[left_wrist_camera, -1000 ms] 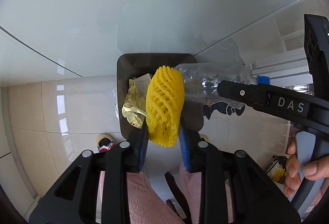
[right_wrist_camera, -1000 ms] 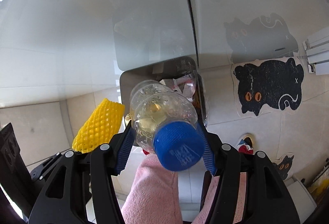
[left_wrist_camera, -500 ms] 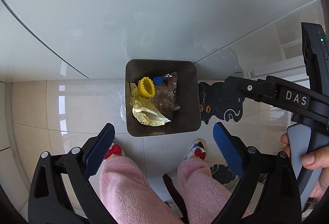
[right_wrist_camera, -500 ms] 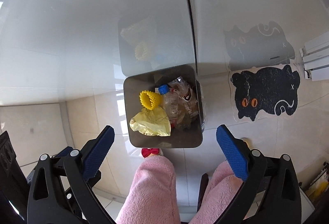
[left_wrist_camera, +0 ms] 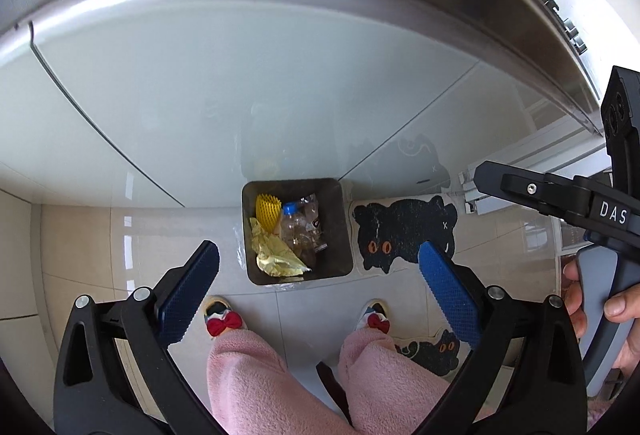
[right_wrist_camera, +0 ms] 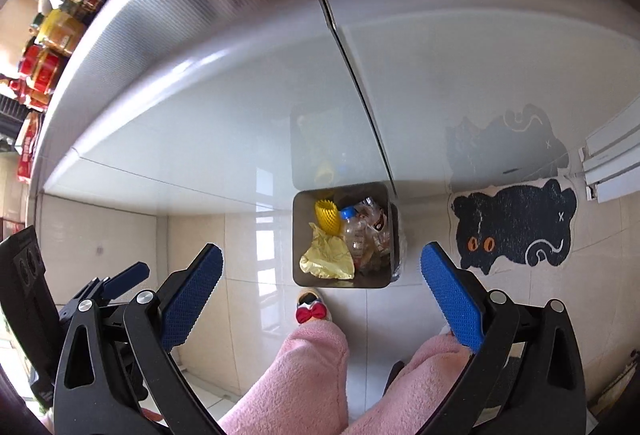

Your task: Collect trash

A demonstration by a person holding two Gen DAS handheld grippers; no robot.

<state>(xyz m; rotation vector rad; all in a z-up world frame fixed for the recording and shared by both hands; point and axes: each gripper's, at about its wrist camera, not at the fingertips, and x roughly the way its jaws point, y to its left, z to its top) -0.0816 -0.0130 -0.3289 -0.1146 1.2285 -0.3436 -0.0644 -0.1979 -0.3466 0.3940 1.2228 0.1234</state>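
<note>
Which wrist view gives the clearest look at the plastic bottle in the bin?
The right wrist view: the plastic bottle lies in the bin with its blue cap and clear body distinct. In the left wrist view the bottle appears smaller and blends into the clear wrappers beside it.

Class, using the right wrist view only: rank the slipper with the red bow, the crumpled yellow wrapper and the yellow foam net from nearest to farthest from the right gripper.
1. Slipper with the red bow: on the floor, just beyond the open right gripper.
2. Crumpled yellow wrapper: near side of the bin.
3. Yellow foam net: far-left corner of the bin.
</note>
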